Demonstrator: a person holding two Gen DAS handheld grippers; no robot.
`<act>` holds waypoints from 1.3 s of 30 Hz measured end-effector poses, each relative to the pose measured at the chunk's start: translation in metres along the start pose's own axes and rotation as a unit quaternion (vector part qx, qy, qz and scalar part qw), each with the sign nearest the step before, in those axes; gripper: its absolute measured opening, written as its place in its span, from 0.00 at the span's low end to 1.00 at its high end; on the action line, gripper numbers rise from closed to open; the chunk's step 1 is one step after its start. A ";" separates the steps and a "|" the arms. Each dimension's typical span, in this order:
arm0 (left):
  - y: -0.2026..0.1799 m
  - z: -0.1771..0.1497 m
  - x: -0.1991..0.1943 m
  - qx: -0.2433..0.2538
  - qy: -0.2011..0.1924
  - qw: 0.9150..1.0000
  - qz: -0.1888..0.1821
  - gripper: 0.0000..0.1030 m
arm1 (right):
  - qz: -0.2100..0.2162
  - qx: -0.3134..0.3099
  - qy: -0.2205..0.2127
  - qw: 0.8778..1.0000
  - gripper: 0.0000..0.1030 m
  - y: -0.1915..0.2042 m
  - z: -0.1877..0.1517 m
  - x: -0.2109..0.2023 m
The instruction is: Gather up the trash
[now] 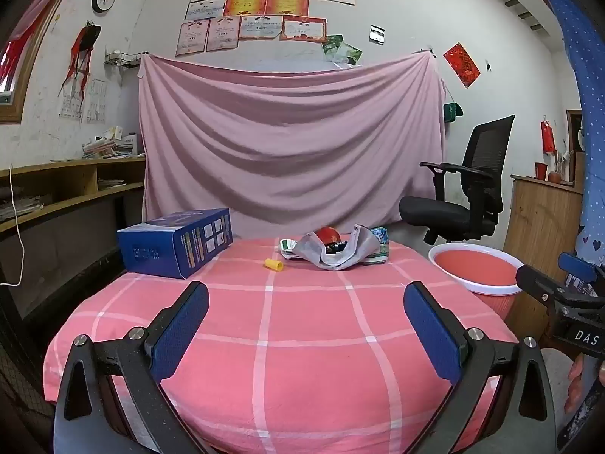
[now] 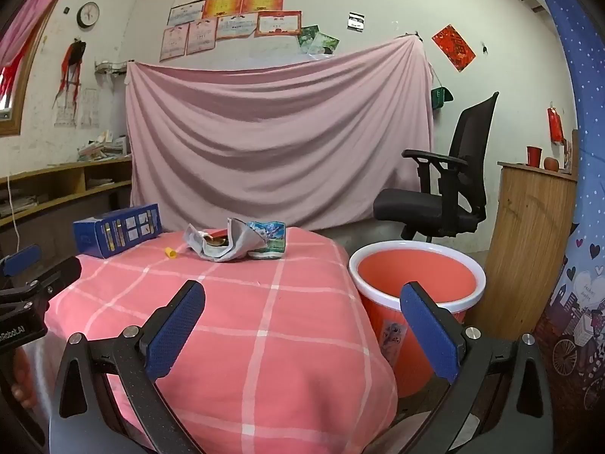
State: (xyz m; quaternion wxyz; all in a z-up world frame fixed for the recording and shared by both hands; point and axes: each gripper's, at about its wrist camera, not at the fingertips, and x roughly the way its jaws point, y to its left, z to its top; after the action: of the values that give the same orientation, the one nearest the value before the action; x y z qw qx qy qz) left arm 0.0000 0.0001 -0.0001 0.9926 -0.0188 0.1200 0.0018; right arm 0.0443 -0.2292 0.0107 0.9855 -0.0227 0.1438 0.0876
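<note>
A heap of crumpled wrappers [image 1: 338, 251] [image 2: 234, 244], grey foil and a green-blue packet with something red inside, lies at the far end of the pink checked table [image 1: 302, 340] [image 2: 245, 321]. A small yellow cap [image 1: 273, 264] [image 2: 171, 252] rests just left of the heap. A blue carton [image 1: 176, 242] [image 2: 117, 230] stands at the far left corner. A red bin with a white rim [image 1: 478, 268] [image 2: 416, 276] stands on the floor to the right of the table. My left gripper [image 1: 306, 302] hangs open over the near table. My right gripper [image 2: 302, 302] is open near the table's right edge, beside the bin. Both hold nothing.
A black office chair [image 1: 469, 189] [image 2: 446, 189] stands behind the bin. A pink sheet [image 1: 291, 140] hangs on the back wall. Wooden shelves [image 1: 68, 189] run along the left, a wooden cabinet [image 2: 529, 246] stands at the right. A hand [image 1: 578, 382] shows under the right gripper.
</note>
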 end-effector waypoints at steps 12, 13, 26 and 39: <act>0.000 0.000 -0.001 0.003 -0.001 1.000 0.001 0.98 | 0.001 -0.001 0.002 1.000 1.00 0.000 0.000 0.000; 0.000 0.000 -0.001 0.003 0.000 1.000 0.000 0.98 | 0.001 -0.001 0.003 1.000 1.00 0.000 0.000 0.000; 0.000 0.000 -0.001 0.003 0.000 1.000 0.001 0.98 | 0.001 0.000 0.005 1.000 1.00 0.001 -0.003 0.003; 0.000 0.000 -0.001 0.003 0.000 1.000 0.001 0.98 | 0.001 0.000 0.008 1.000 1.00 0.001 -0.004 0.003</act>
State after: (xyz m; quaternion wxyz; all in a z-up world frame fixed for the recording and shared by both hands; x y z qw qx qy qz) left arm -0.0006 -0.0001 0.0003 0.9926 -0.0155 0.1204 0.0021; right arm 0.0461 -0.2275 0.0063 0.9843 -0.0230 0.1512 0.0882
